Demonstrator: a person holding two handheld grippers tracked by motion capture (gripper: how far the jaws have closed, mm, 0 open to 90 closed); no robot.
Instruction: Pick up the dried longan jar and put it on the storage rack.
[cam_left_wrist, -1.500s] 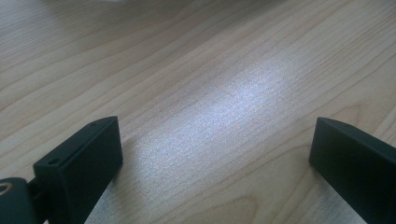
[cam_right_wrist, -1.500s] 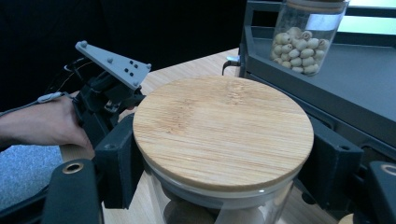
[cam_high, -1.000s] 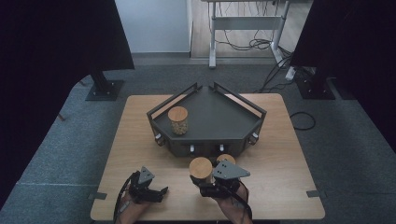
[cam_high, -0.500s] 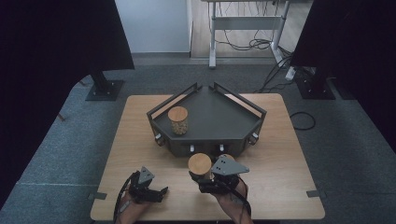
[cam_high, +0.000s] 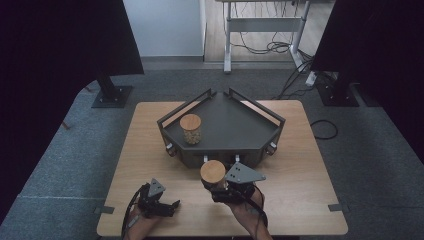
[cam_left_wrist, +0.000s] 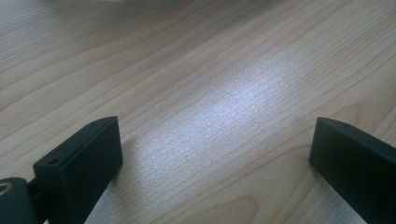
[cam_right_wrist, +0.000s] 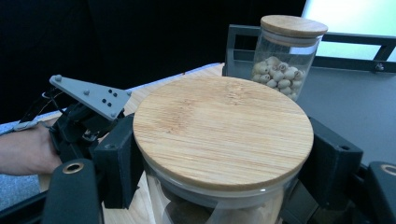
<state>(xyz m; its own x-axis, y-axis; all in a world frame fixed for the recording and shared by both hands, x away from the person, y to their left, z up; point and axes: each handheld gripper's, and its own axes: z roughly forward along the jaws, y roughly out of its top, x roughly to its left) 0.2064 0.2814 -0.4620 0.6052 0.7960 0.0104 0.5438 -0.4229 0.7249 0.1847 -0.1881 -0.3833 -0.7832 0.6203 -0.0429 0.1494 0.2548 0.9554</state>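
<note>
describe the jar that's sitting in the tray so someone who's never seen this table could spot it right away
On the wooden table sits a dark five-sided tray. In its left part stands a clear glass jar with a round wooden lid, part-filled with small pale round pieces. The other wooden-lidded jar is off the tray, held in the right gripper.

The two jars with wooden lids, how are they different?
The jar on the tray stands free on the dark tray; the held jar is clamped in the right gripper. The jar on the tray holds pale round pieces; the held jar's contents are hard to see. Both are glass.
</note>
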